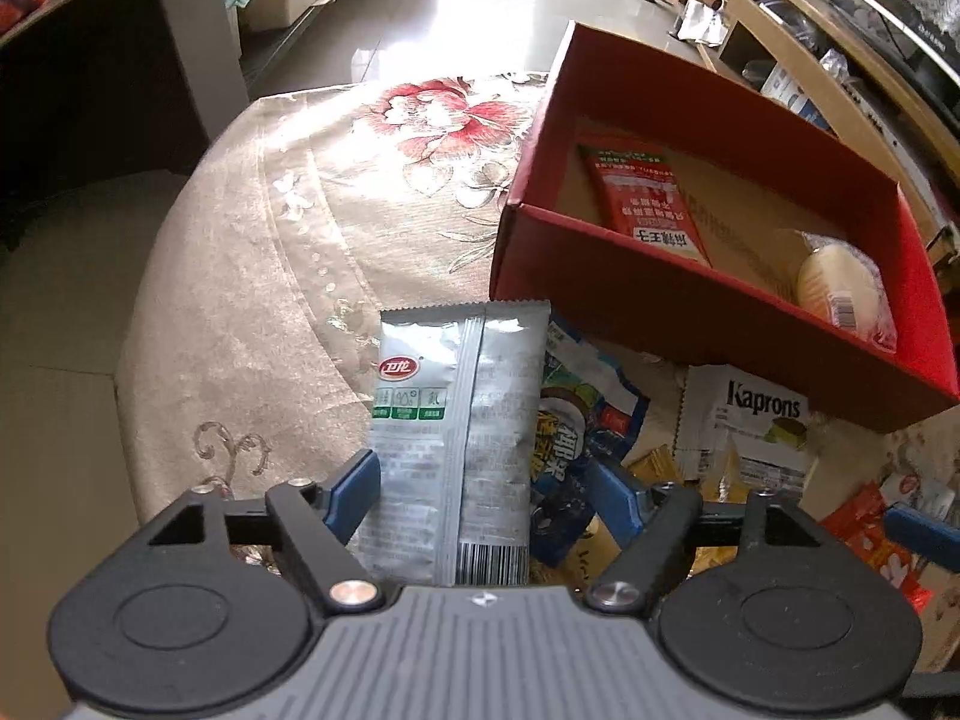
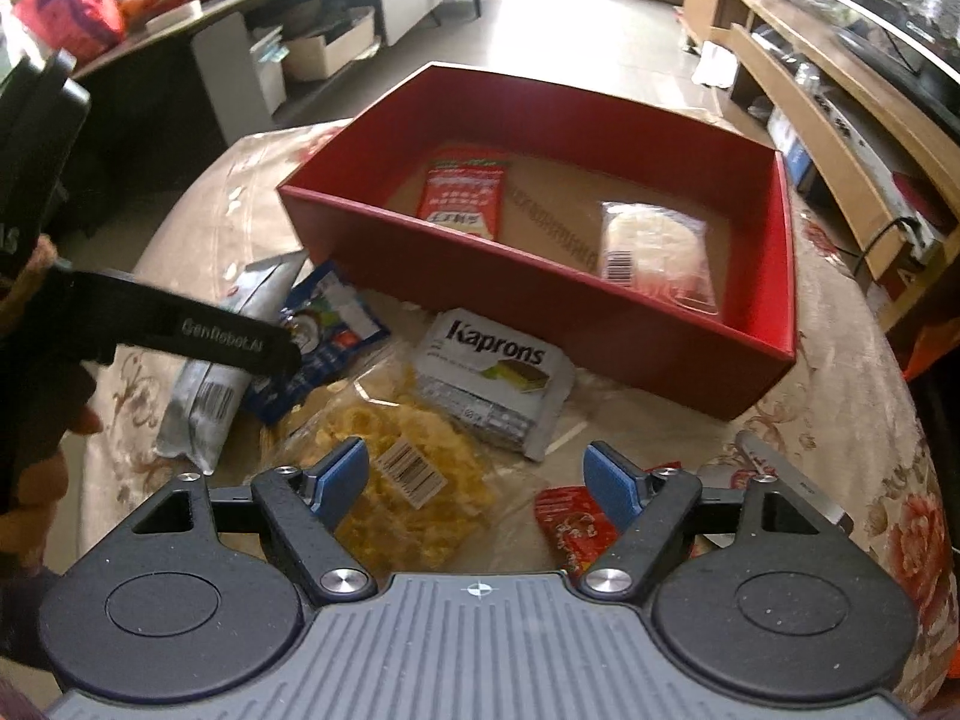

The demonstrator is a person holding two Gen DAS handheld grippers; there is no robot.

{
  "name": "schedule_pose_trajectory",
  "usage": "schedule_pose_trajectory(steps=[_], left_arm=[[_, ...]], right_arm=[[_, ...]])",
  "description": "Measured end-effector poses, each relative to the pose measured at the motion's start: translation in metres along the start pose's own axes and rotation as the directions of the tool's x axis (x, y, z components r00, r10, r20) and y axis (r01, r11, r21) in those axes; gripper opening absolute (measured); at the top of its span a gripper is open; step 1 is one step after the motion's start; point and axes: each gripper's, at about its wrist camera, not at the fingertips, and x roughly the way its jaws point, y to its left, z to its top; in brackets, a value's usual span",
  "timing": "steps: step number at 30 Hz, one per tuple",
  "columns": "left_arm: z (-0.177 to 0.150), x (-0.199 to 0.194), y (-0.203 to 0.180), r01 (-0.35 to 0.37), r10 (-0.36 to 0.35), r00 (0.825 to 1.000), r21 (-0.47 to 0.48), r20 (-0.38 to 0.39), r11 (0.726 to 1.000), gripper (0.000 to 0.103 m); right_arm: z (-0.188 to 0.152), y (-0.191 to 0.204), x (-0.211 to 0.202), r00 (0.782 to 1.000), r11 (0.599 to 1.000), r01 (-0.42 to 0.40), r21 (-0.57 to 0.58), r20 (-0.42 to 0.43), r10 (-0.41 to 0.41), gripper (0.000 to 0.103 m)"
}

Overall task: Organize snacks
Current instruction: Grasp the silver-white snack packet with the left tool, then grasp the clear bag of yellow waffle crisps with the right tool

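Note:
A red box (image 1: 660,300) (image 2: 456,252) stands on the table and holds a red packet (image 1: 648,198) (image 2: 462,198) and a pale wrapped bun (image 1: 840,288) (image 2: 654,246). My left gripper (image 1: 486,486) is open, its blue fingers on either side of a silver snack packet (image 1: 456,420) (image 2: 204,396) that lies on the pile. My right gripper (image 2: 474,480) is open and empty, hovering above a clear bag of yellow crisps (image 2: 408,468). A Kaprons packet (image 1: 750,426) (image 2: 492,378), a blue packet (image 1: 576,432) (image 2: 324,336) and a small red packet (image 2: 570,528) lie loose near the box.
The round table has a beige flowered cloth (image 1: 270,276) (image 2: 840,396). The left gripper's black body (image 2: 150,324) reaches in from the left in the right wrist view. Wooden shelving (image 2: 840,120) stands on the right, a dark counter (image 2: 150,30) on the left.

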Motion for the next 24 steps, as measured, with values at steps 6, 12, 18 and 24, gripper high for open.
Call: schedule_pose_trajectory(steps=[6, 12, 18, 24], left_arm=[[0.001, 0.001, 0.011, 0.014, -0.015, 1.000, -0.047, -0.026, 0.999, 0.077], [-0.001, 0.008, 0.020, 0.039, -0.043, 0.997, -0.070, -0.061, 0.997, 0.077], [-0.001, 0.011, 0.022, 0.054, -0.059, 0.995, -0.074, -0.077, 0.996, 0.077], [-0.002, 0.015, 0.013, 0.041, -0.045, 0.996, -0.047, -0.079, 0.998, 0.078]], right_arm=[[0.001, 0.021, 0.010, 0.999, 0.992, -0.043, -0.115, -0.022, 0.041, 0.085], [0.006, 0.038, 0.028, 0.997, 0.974, -0.068, -0.217, -0.056, 0.057, 0.086], [0.005, 0.037, 0.018, 0.994, 0.964, -0.106, -0.242, -0.046, 0.098, 0.087], [-0.003, 0.049, 0.035, 0.993, 0.948, -0.088, -0.307, -0.101, 0.059, 0.090]])
